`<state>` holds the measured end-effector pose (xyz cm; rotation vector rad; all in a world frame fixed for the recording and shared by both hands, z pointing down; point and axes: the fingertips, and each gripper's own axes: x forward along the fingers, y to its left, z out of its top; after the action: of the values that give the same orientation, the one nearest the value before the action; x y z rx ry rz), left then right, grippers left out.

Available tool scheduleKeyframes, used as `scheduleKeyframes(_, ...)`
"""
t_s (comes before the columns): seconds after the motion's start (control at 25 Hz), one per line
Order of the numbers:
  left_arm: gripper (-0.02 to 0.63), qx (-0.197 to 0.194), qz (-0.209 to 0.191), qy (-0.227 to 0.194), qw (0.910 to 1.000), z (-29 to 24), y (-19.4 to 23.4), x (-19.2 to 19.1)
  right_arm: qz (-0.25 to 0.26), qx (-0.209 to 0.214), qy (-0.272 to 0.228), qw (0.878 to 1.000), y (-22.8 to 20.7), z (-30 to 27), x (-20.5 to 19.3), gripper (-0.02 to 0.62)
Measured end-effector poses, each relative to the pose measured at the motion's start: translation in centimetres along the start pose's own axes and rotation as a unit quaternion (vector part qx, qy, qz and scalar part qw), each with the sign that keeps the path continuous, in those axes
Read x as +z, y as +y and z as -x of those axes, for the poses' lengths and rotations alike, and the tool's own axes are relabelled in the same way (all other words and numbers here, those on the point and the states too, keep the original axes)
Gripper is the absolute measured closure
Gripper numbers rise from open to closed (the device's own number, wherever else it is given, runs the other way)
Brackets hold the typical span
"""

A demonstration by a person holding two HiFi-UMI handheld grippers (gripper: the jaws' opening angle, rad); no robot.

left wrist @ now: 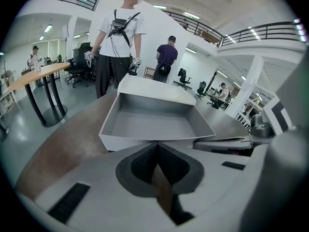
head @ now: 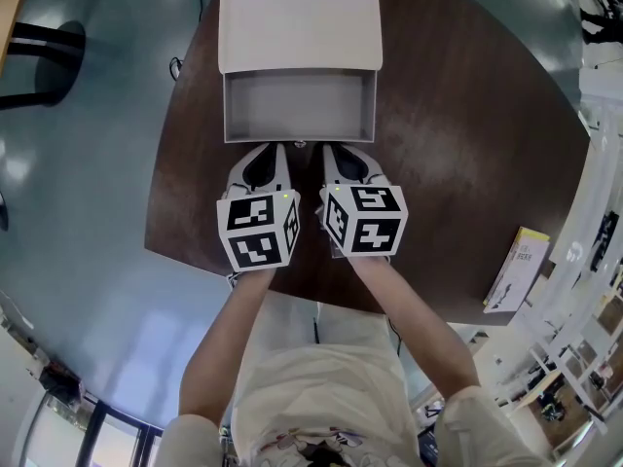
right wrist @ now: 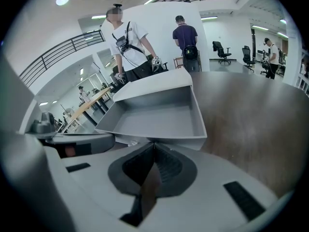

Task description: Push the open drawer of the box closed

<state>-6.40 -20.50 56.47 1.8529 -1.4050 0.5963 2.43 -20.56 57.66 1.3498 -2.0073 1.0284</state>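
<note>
A white box (head: pixel 299 29) stands at the far middle of the dark round table (head: pixel 467 154). Its grey drawer (head: pixel 299 105) is pulled out toward me and holds nothing. Both grippers sit side by side just in front of the drawer's front wall. My left gripper (head: pixel 274 147) is shut, its tips at the front wall (left wrist: pixel 140 142). My right gripper (head: pixel 331 147) is shut too, tips touching or nearly touching that wall (right wrist: pixel 159 143). Nothing is held in either one.
A yellow-and-white booklet (head: pixel 516 269) lies at the table's right edge. Two people (left wrist: pixel 118 37) stand beyond the table's far side. Another table (left wrist: pixel 34 79) and office chairs stand further off on the grey floor.
</note>
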Motion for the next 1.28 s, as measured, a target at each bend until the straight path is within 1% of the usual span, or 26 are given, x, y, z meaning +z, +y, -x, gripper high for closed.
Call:
scheduleKeyframes(0.16,0.6,0.0,-0.01,-0.005,0.9999,0.0,-0.1,0.1,-0.003,-0.003,-0.002,1.0,-0.1,0.0,0.2,0.589)
scheduleKeyframes(0.4,0.6,-0.002,-0.009,-0.012,0.9999,-0.2,-0.4,0.5,-0.006,-0.007,-0.007,1.0,-0.4,0.0,0.8,0.589)
scheduleKeyframes(0.68,0.6,0.003,-0.005,-0.025,0.9997,-1.1,0.1,1.9,0.008,-0.006,-0.022,1.0,-0.3,-0.5,2.4,0.589)
scheduleKeyframes(1.28,0.601,0.0,-0.015,-0.038,0.9991,-3.0,0.2,4.8,0.013,-0.01,-0.045,0.999,-1.0,-1.8,5.9,0.589)
